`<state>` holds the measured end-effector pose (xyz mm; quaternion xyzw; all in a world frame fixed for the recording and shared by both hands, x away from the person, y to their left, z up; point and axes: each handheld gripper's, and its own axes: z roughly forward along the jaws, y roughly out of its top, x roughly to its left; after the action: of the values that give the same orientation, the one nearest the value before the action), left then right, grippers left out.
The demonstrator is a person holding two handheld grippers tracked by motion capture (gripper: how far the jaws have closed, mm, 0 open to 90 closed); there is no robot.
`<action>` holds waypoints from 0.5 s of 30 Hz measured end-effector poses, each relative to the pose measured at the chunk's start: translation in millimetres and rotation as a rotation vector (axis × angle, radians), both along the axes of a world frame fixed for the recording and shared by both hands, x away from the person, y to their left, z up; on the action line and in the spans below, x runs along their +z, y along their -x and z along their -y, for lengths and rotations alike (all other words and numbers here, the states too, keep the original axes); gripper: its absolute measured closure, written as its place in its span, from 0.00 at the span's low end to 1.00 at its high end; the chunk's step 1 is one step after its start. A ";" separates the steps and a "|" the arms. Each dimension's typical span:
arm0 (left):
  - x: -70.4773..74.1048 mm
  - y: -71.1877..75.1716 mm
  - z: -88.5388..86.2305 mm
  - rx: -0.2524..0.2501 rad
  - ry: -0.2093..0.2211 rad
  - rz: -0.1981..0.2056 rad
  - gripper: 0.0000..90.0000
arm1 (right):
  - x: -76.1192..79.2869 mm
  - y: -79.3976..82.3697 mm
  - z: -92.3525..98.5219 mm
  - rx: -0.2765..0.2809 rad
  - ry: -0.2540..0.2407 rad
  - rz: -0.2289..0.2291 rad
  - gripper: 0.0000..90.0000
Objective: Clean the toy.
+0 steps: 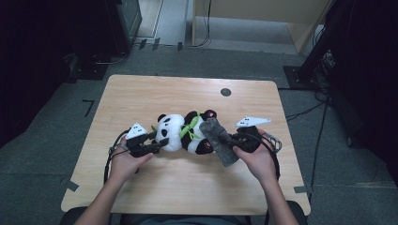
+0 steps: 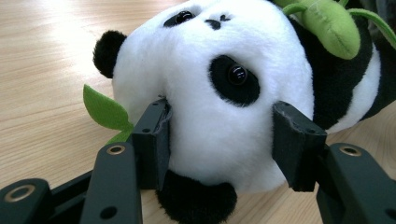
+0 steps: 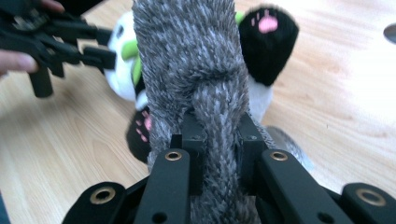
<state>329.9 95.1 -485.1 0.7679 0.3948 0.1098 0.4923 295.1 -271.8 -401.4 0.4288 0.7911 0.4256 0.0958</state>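
The right tongs pinch a fold of the grey sock, hand low, palm inward. The left tongs clamp the panda by its head; it lies on the table, hand level.

**Layout: toy mid-tabletop, a hand-held gripper at each end**

Panda toy lies on its side approx. mid tabletop, head twd the left, feet twd the right. Left hand-held gripper sits at the head end, jaws either side of the head, pads pressed into it. Leaf sticks out beside the head, next to one jaw. Sock lies over the toy's foot end, running diagonally twd the near-right. Right hand-held gripper is right of the toy, jaws clamped on a fold of the sock. Round hole is behind the toy, nr the far edge. Floor w/ cables beyond the tabletop.
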 end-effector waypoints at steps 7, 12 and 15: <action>0.2 0.4 0.8 0.004 -0.001 0.001 0.49 | 21.7 3.0 -14.7 0.038 -0.020 0.057 0.89; 0.0 0.1 0.6 0.004 0.000 0.002 0.48 | 21.3 1.8 -37.3 0.096 -0.016 0.053 0.89; 0.0 0.1 0.4 0.002 0.001 0.002 0.48 | 10.8 0.2 -47.4 0.124 0.007 0.031 0.88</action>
<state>329.8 94.7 -485.1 0.7672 0.3954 0.1108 0.4928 294.9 -224.4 -390.6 0.3719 0.8162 0.4344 0.0828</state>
